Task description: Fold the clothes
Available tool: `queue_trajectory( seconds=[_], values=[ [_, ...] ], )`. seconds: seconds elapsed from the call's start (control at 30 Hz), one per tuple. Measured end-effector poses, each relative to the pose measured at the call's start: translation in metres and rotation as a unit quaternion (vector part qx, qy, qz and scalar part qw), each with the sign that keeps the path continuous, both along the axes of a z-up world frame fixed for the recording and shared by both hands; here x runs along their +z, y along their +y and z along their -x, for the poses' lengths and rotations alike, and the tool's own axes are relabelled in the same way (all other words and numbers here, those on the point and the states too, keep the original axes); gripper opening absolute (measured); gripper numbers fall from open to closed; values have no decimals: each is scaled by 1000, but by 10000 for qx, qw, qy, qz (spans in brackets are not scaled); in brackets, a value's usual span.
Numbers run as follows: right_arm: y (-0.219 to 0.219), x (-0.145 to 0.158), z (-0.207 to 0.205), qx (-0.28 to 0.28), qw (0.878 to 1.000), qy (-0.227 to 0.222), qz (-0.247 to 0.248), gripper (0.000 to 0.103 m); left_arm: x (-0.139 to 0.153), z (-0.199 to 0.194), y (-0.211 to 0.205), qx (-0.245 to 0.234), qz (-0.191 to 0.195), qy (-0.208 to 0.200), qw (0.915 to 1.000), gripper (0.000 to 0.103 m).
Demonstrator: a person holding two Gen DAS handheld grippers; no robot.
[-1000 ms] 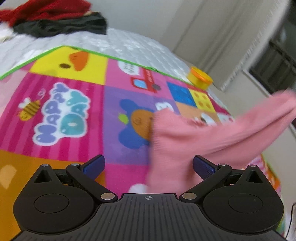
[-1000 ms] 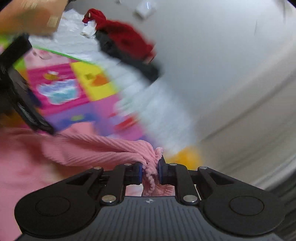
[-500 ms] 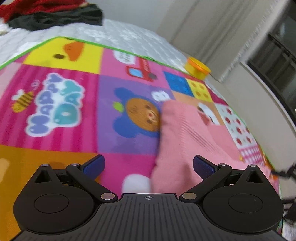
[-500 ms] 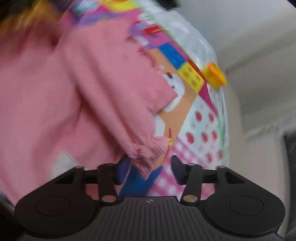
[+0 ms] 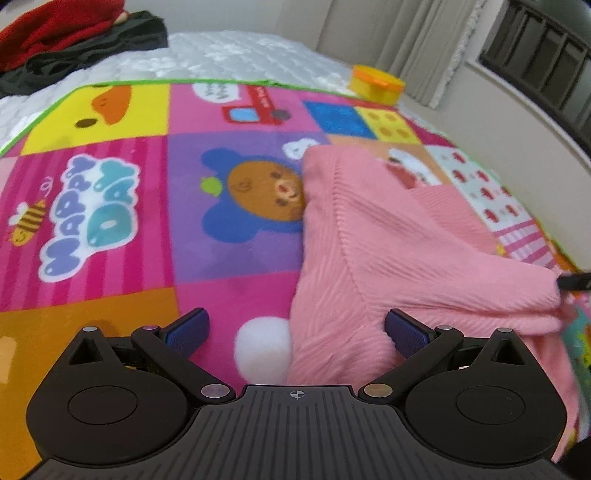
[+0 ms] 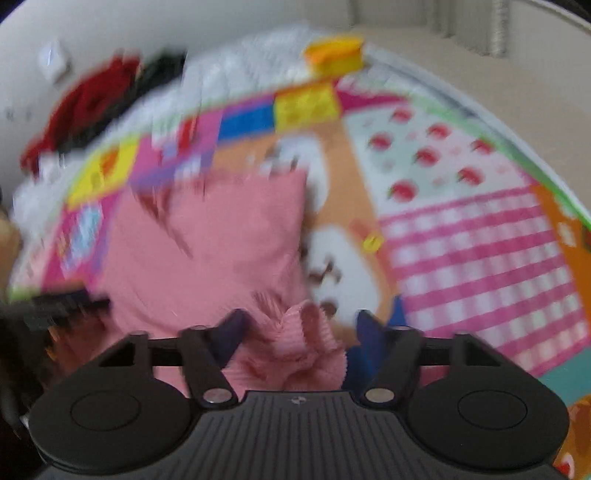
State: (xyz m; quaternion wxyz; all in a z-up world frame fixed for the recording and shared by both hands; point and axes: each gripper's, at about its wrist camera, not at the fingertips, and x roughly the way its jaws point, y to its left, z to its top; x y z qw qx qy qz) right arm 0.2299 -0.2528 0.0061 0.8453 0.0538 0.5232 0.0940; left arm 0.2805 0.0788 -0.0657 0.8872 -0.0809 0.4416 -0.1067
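Note:
A pink ribbed knit garment (image 5: 373, 243) lies on the colourful play mat (image 5: 110, 199), with a sleeve folded across it toward the right. My left gripper (image 5: 295, 332) is open and empty, and its right finger hovers over the garment's near edge. In the blurred right wrist view the same pink garment (image 6: 207, 243) lies ahead. My right gripper (image 6: 299, 328) is open, with the ruffled sleeve cuff (image 6: 295, 347) lying loose between its fingers.
A pile of red and black clothes (image 5: 70, 33) lies on the white quilted bed at the far left. A yellow-orange tub (image 5: 376, 83) stands at the mat's far edge. A wall and curtains run along the right.
My right gripper has opened and let go of the pink sleeve cuff after bringing it down across the garment. The sleeve now lies on the mat. My left gripper stayed open.

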Motion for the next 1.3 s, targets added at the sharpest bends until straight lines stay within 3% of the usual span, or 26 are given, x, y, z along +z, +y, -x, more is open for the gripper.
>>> queue_trajectory(
  seconds=[0.03, 0.07, 0.13, 0.27, 0.37, 0.47, 0.57, 0.67, 0.73, 0.8, 0.9, 1.0, 1.07, 1.13, 1.3],
  values=[
    [14, -5, -7, 226, 9996, 115, 115, 10, -2, 0, 1, 30, -31, 30, 10000, 103],
    [28, -2, -9, 414, 9988, 29, 247, 10, -2, -1, 3, 47, -26, 46, 10000, 103],
    [51, 22, -16, 722, 9951, -542, 411, 9, -3, -2, 5, 95, -26, 58, 9999, 103],
    [65, 100, -42, 709, 9804, -1835, -63, 8, -4, -4, 10, 298, -176, 28, 9994, 103],
    [65, 133, -60, 675, 9674, -2435, -178, 3, -3, -6, 16, 506, -256, -8, 9984, 103],
    [59, 119, -68, 538, 9716, -2305, -53, 2, -3, -8, 23, 792, -375, 16, 9961, 103],
    [45, 67, -67, 252, 9851, -1655, 386, 2, -5, -9, 28, 894, -400, 81, 9952, 103],
    [23, 32, -59, -199, 9903, -1378, 6, 5, -1, -7, 29, 863, -266, 6, 9959, 103],
    [12, 23, -55, -535, 9864, -1439, -583, 20, 2, -6, 29, 868, -75, -73, 9962, 103],
    [20, 22, -64, -634, 9830, -1576, -695, 33, 6, -6, 29, 863, 208, -196, 9959, 103],
    [45, 23, -91, -672, 9809, -1692, -681, 35, 12, -4, 24, 758, 473, -446, 9950, 103],
    [76, 14, -126, -884, 9838, -1442, -592, 46, 11, -5, 17, 608, 495, -539, 9955, 103],
    [97, 1, -144, -979, 9875, -1201, -273, 44, 8, -7, 18, 615, 554, -517, 9952, 103],
    [113, -7, -151, -637, 9914, -1135, -92, 8, 5, -8, 20, 652, 630, -507, 9946, 103],
    [90, 51, -100, -87, 9730, -2233, -567, 8, 8, -7, 33, 907, 848, -575, 9906, 103]
  ],
)
